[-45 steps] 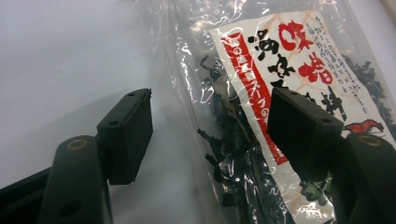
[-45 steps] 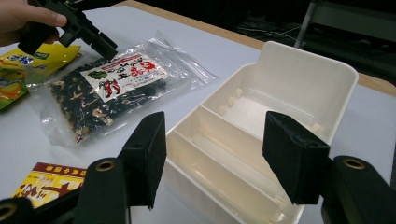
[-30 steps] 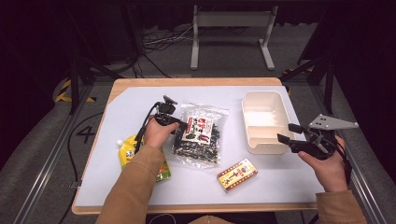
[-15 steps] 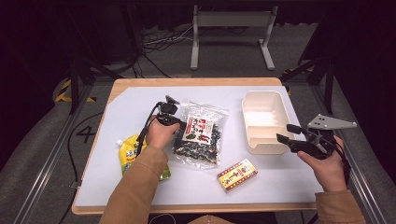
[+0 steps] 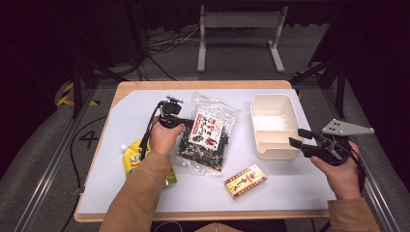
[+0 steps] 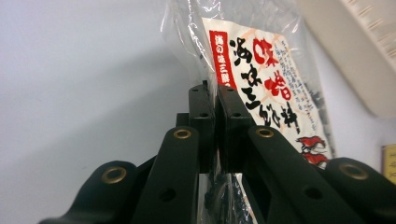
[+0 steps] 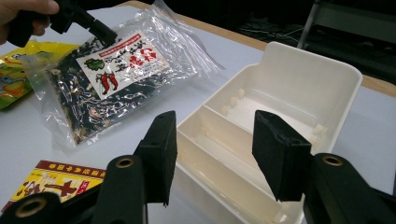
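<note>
L tongs pinch crinkly clear plastic bag.

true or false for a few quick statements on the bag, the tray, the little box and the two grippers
1. The left gripper is clamped on the clear snack bag. True.
2. The white tray holds the small red and yellow box. False: the box lies on the table in front of the tray, whose compartments look empty.
3. The right gripper grips the tray's wall. False: its jaws stand apart with the tray's near corner between them, pads not pressing.
4. A yellow pouch lies partly under the person's left forearm. True.
5. The bag is opaque. False: dark contents show through the plastic.
</note>
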`<move>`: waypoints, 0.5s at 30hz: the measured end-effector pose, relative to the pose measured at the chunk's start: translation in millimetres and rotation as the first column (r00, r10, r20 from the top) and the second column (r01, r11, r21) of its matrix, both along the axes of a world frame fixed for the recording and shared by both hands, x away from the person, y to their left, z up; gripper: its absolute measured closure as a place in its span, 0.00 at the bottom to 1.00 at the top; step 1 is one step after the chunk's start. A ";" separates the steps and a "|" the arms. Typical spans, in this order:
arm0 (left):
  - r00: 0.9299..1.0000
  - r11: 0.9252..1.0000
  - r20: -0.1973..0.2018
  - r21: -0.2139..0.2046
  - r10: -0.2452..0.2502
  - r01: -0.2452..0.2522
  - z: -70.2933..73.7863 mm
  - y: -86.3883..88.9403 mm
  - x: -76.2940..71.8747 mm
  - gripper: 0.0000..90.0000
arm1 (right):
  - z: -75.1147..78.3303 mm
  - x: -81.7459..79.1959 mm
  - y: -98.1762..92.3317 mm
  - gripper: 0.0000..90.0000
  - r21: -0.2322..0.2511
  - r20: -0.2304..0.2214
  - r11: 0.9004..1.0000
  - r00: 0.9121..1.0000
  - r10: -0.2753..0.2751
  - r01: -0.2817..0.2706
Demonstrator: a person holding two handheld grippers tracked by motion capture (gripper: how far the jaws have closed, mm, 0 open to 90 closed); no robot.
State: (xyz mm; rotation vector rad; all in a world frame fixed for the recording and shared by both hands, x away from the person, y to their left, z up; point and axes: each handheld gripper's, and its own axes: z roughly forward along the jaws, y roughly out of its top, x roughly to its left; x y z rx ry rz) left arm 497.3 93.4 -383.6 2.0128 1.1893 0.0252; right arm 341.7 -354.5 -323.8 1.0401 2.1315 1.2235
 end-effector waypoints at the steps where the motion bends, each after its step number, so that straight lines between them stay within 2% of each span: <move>1: 1.000 1.000 0.013 -0.016 0.003 -0.003 4.4 1.7 -2.3 0.96 | 0.5 -0.2 0.0 0.56 -0.001 0.005 1.000 1.000 0.001 -0.001; 5: 0.998 0.998 0.063 -0.055 -0.009 0.012 16.2 5.4 -10.5 0.96 | 2.3 -1.8 0.9 0.56 0.001 0.011 1.000 1.000 0.004 -0.004; 8: 0.993 0.997 0.120 -0.069 -0.022 0.030 26.6 4.4 -21.3 0.96 | 2.8 -1.7 1.2 0.57 0.000 0.015 1.000 1.000 0.009 -0.009; 9: 0.993 0.997 0.120 -0.069 -0.022 0.030 26.6 4.4 -21.3 0.96 | 2.8 -1.7 1.2 0.57 0.000 0.015 1.000 1.000 0.009 -0.009; 10: 0.988 0.996 0.153 -0.079 -0.026 0.038 32.8 3.7 -27.5 0.96 | 2.9 -1.8 2.0 0.57 0.001 0.015 1.000 1.000 0.014 -0.014; 11: 0.988 0.996 0.153 -0.079 -0.026 0.038 32.8 3.7 -27.5 0.96 | 3.0 -1.8 2.2 0.57 0.001 0.014 1.000 1.000 0.015 -0.015; 15: 0.977 0.992 0.208 -0.098 -0.053 0.075 46.1 2.8 -39.2 0.96 | 3.8 -2.7 3.9 0.57 -0.002 0.018 1.000 1.000 0.021 -0.021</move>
